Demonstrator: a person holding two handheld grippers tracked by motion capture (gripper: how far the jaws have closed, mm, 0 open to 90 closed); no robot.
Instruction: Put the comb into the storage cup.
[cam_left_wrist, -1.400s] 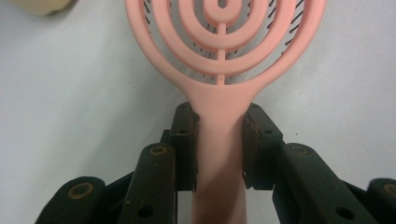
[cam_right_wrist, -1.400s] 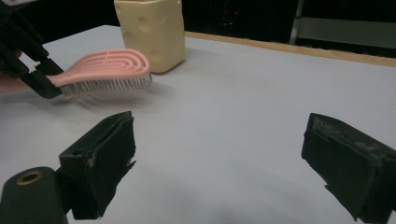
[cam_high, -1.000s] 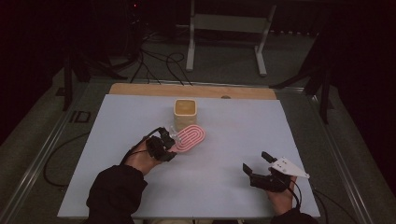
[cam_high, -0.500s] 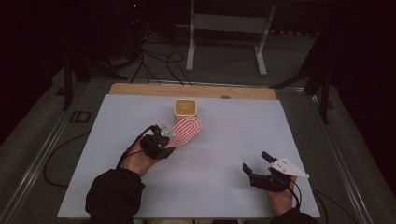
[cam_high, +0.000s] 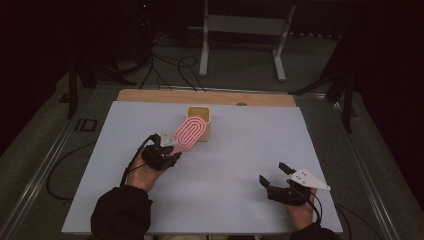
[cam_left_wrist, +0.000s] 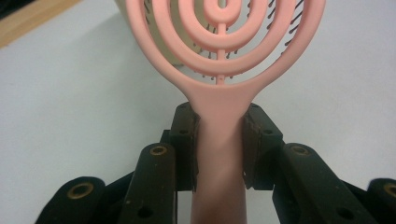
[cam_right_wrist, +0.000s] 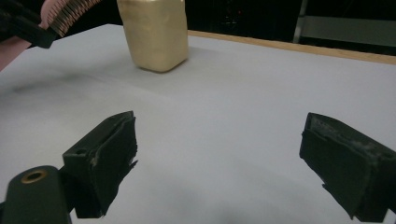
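A: Starting at the left, what was the left gripper (cam_high: 172, 150) doing?

B: It was clamped on the handle of a pink hairbrush (cam_high: 189, 134). In the left gripper view both pads pressed the handle (cam_left_wrist: 219, 154) from either side, just below the point where it widened into the head.

A: Which way did the brush point?

B: In the high view its long axis ran on a diagonal, from the gripper up and to the right, towards the far edge of the tabletop (cam_high: 100, 165). The oval head lay over the left front of the beige container (cam_high: 206, 117), which stood near the middle of the far edge.

A: Was the brush resting on anything?

B: I could not tell whether the head touched the container's rim.

A: Did the views add anything to one another?

B: Yes. The left gripper view showed the open, ringed back of the head with dark bristles (cam_left_wrist: 280, 28) behind the rings. The right gripper view showed those bristles (cam_right_wrist: 70, 11) from the side at its top left, beside the container (cam_right_wrist: 154, 32).

A: And on the right?

B: The right gripper (cam_high: 273, 176) sat near the near right corner, well apart from the brush, its jaws spread wide with nothing between them.
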